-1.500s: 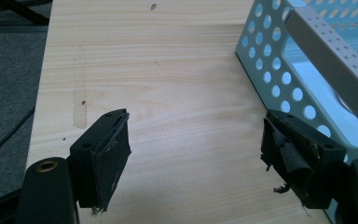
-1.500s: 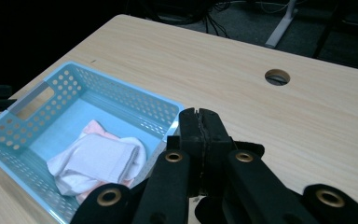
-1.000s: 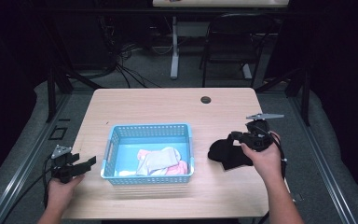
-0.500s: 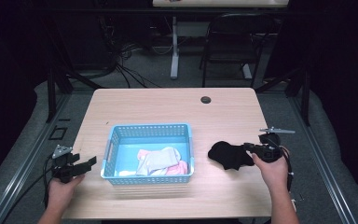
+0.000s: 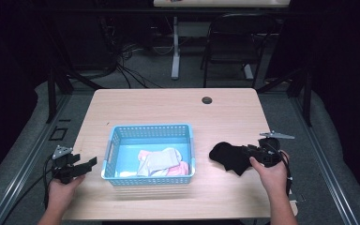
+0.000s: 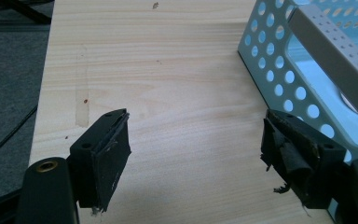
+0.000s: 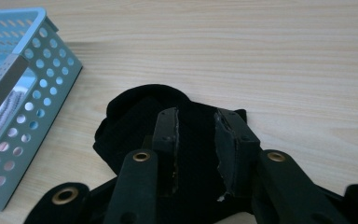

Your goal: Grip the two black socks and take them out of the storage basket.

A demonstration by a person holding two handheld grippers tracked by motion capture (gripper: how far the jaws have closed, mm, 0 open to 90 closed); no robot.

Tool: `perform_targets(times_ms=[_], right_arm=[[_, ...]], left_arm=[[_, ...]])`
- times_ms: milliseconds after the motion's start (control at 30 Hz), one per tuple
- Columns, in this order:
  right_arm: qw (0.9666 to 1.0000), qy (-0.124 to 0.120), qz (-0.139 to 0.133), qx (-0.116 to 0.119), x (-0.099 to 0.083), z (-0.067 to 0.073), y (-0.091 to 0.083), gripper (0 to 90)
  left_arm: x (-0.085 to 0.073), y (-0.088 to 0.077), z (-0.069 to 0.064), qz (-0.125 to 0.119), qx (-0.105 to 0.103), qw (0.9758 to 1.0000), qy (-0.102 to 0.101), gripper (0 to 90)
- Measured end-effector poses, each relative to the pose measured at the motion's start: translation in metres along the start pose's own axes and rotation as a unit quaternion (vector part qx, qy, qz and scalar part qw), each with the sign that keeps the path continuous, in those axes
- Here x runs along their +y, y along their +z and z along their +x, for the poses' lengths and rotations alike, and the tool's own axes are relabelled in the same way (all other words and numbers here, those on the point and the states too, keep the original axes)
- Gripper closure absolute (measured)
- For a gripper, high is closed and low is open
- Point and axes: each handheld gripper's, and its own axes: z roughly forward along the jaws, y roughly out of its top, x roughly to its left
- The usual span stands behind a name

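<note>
1. I am holding my right gripper (image 5: 255,157) low over the right side of the table (image 5: 168,105), its tips over the black sock (image 5: 228,158).
2. My right jaws have just been opening; in the right gripper view they are standing partly spread, with a narrow gap between the pads.
3. In that view the sock (image 7: 140,119) is lying flat on the wood under and ahead of my right gripper (image 7: 196,140); dark cloth is showing in the gap, but the pads are not pinching it.
4. The sock is sitting just right of the basket (image 5: 115,176), apart from it, with bare wood between them.
5. In the right gripper view a corner of the basket (image 7: 51,51) is showing at the left, with a pale knit piece behind its holes.
6. I am holding my left gripper (image 5: 86,165) at the table's left edge, pointing toward the basket's left wall.
7. In the left gripper view my left gripper (image 6: 196,144) is standing with its jaws spread wide, with nothing but bare wood between them.
8. The right-hand jaw in that view is sitting just beside the basket (image 6: 279,60); whether it is touching the wall I cannot tell.
9. Inside the basket a heap of pale socks (image 5: 161,161), grey, white and pink, is lying toward its right half.
</note>
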Motion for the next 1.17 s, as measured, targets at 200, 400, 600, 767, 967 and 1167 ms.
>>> perform_targets(times_ms=[200,400,600,767,967,1167], right_arm=[[0.9998,-0.018,0.0,0.009,0.0,0.014,0.004,68.5],[0.9989,-0.04,0.007,0.021,-0.001,0.032,0.01,67.5],[0.9975,-0.061,0.016,0.03,0.0,0.047,0.017,66.2],[0.9965,-0.074,0.021,0.031,-0.001,0.062,0.023,63.8],[0.9947,-0.095,0.017,0.033,-0.009,0.077,0.031,59.3],[0.9939,-0.099,0.001,0.048,-0.02,0.086,0.037,54.0]], left_arm=[[0.0,0.0,0.0,-0.001,0.0,1.0,0.0,23.6],[0.0,0.0,-0.001,0.0,0.0,1.0,-0.001,23.5],[-0.001,0.0,-0.001,0.001,0.0,1.0,-0.001,23.5],[-0.001,0.0,-0.001,0.001,0.0,1.0,0.0,23.5],[0.0,-0.001,-0.001,-0.001,-0.002,1.0,0.001,23.5],[0.002,-0.003,-0.003,-0.001,-0.001,1.0,0.009,23.5]])
